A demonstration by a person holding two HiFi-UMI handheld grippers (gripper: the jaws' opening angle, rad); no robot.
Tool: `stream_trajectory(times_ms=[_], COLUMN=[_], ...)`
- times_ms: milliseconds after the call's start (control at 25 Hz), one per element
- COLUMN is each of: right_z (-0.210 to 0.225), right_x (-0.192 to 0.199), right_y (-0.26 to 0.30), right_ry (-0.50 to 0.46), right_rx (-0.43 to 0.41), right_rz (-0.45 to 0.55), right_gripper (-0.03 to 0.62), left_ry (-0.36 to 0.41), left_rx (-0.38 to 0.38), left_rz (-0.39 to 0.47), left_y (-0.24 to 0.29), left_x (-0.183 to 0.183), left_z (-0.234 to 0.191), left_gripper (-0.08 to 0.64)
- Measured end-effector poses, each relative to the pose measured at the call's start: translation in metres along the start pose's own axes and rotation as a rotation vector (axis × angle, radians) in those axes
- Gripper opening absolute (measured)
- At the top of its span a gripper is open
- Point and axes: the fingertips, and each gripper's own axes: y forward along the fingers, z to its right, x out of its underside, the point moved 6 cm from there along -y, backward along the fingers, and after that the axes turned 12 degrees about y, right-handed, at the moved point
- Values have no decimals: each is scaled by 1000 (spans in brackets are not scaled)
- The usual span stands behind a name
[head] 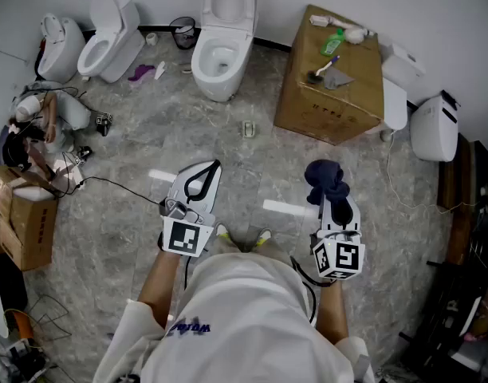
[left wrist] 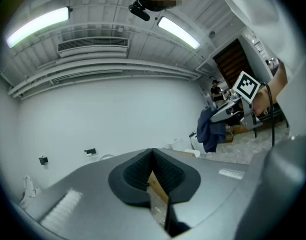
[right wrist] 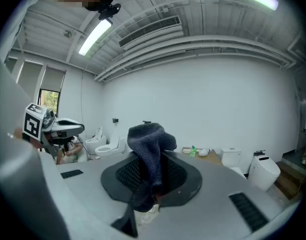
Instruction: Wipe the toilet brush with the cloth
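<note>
Right gripper (head: pixel 333 206) clamped on dark blue cloth (head: pixel 325 180), above floor. Cloth bunched, long axis along jaws, bulk pointing forward past tips. Left gripper (left wrist: pixel 152 154) jaws together, empty. Small brush (head: pixel 322 72) lies on cardboard box (head: pixel 324 114) top, well apart.

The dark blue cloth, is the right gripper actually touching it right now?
Touching. The right gripper view shows the right gripper with its jaws closed on the dark blue cloth, which is pinched between the pads and bunches up above them.
</note>
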Motion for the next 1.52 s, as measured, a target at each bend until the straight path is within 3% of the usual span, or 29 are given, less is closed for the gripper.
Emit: stream_trajectory(times_ms=[240, 400, 760, 1080, 1520], right_z=[-66, -89, -94, -65, 17], right_x=[10, 14, 16, 26, 31], right_y=[1, -4, 8, 50, 143], right_ry=[-9, -14, -54, -21, -15], right_rx=[4, 4, 19, 7, 11], right_rz=[9, 1, -25, -66, -125], right_gripper=[66, 67, 67, 69, 69], left_ry=[-74, -114, -138, -151, -185], left_rx=[109, 103, 95, 112, 156], left_rz=[67, 80, 74, 23, -100], left_y=[-26, -41, -33, 12, 135], left_x=[24, 37, 54, 67, 95], left_z=[-19, -27, -30, -33, -39], left_gripper=[-3, -2, -2, -2, -2])
